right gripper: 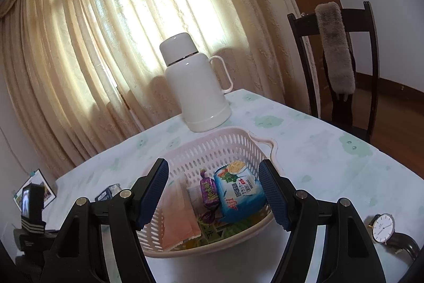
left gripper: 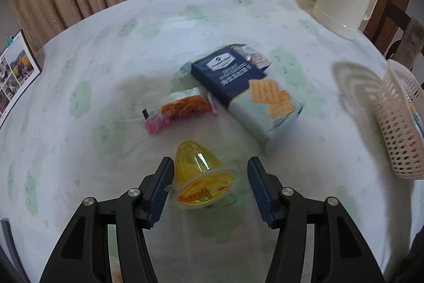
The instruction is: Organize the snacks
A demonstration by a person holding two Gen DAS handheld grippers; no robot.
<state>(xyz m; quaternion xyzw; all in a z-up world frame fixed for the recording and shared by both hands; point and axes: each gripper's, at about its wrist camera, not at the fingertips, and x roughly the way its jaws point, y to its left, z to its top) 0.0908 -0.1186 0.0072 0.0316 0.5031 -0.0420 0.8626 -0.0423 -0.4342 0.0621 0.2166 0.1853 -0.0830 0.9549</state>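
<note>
The left claw (left gripper: 210,188) is spread wide around a yellow jelly cup (left gripper: 202,181) lying on its side, likely lined up to grab it. The right claw (right gripper: 213,194) hangs released over the basket (right gripper: 185,158), already part-filled with snacks. A cracker box (left gripper: 246,92) and chip packet (left gripper: 182,109) wait farther off on the green-patterned counter (left gripper: 106,49). Curtains (right gripper: 106,31) hang behind.

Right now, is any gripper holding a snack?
No. The left hand-held gripper is open around the yellow jelly cup; the right hand-held gripper is open over the basket.
</note>
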